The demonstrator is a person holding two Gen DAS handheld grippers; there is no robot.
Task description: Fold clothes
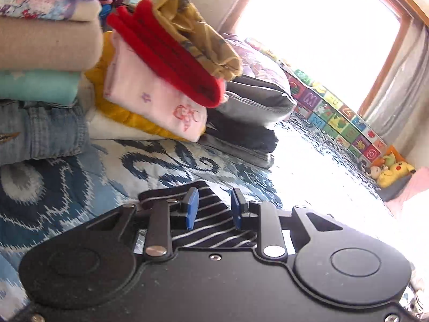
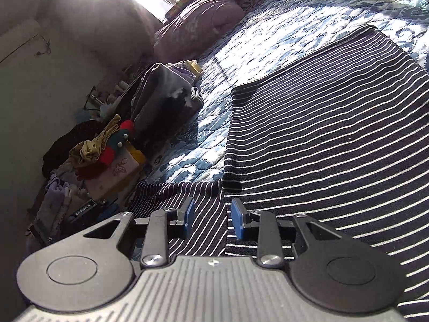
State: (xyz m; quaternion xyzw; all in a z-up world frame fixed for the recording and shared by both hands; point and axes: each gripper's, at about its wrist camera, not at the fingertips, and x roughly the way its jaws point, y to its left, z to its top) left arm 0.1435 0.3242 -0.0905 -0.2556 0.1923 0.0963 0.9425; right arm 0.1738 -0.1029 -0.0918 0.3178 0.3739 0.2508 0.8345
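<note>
A bed covered by a blue-and-white patterned quilt fills most of both views, running from the lower left of the left wrist view toward a bright window at the upper right, where the glare washes out the far surface. On the quilt lies the garment being folded, a dark navy shirt with thin white stripes; in the right wrist view it spreads flat across the centre and right of the frame, with a sleeve section reaching toward the lower left, and in the left wrist view only a corner of it shows at lower centre, under the fingers. A purple pillow sits at the upper centre of the right wrist view. Stacked folded laundry occupies the upper left of the left wrist view: a beige blanket above a teal piece and denim, and beside them a pink printed cloth topped by a red knit item and a mustard-yellow garment. Grey folded clothes lie just right of that pile. A row of colourful alphabet mats lines the wall under the window, ending near a yellow plush toy at the right edge. The left gripper hovers low over the striped corner with its blue pads apart, nothing between them. The right gripper likewise has its jaws spread, poised just above the striped fabric near the sleeve seam, not clamping it.
</note>
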